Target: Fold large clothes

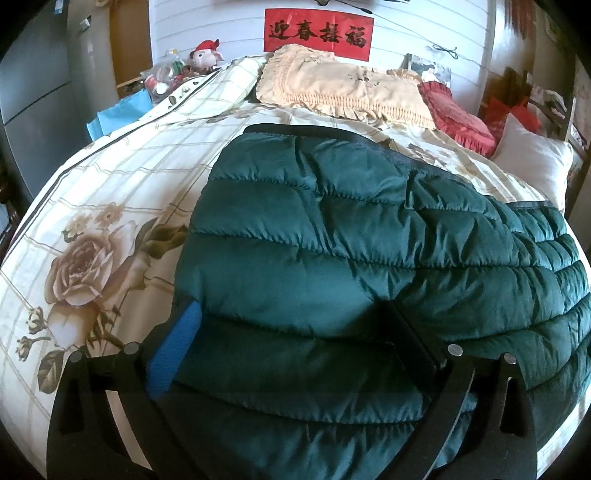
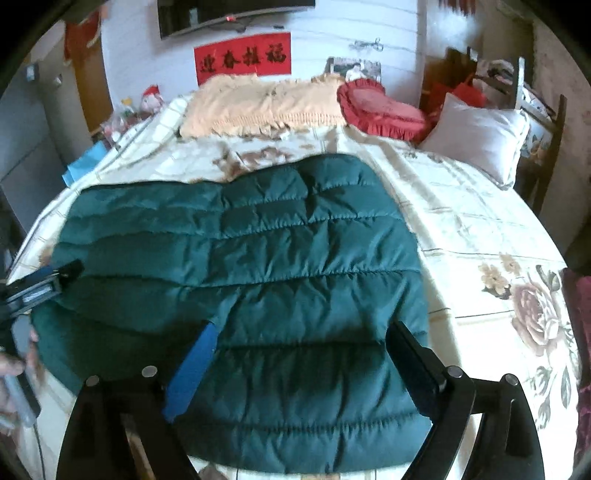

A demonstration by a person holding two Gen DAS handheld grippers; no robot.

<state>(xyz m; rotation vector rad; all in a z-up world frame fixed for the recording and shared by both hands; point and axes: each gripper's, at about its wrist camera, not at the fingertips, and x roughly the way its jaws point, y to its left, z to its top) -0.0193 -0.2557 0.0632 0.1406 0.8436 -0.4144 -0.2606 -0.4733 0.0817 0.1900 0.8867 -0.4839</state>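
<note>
A dark green quilted puffer jacket (image 1: 351, 251) lies spread on the floral bedspread (image 1: 110, 192); it also shows in the right wrist view (image 2: 240, 251). My left gripper (image 1: 291, 332) is wide open, its blue pad at the jacket's left edge and its black finger on top of the jacket. My right gripper (image 2: 299, 354) is open too, with the jacket's near part between its fingers. The left gripper also shows at the jacket's left edge in the right wrist view (image 2: 55, 277).
A beige frilled pillow (image 1: 343, 85), a red frilled cushion (image 1: 458, 118) and a white pillow (image 1: 532, 162) lie at the head of the bed. A red banner (image 1: 317, 33) hangs on the wall. Toys and clutter (image 1: 177, 70) stand at the far left.
</note>
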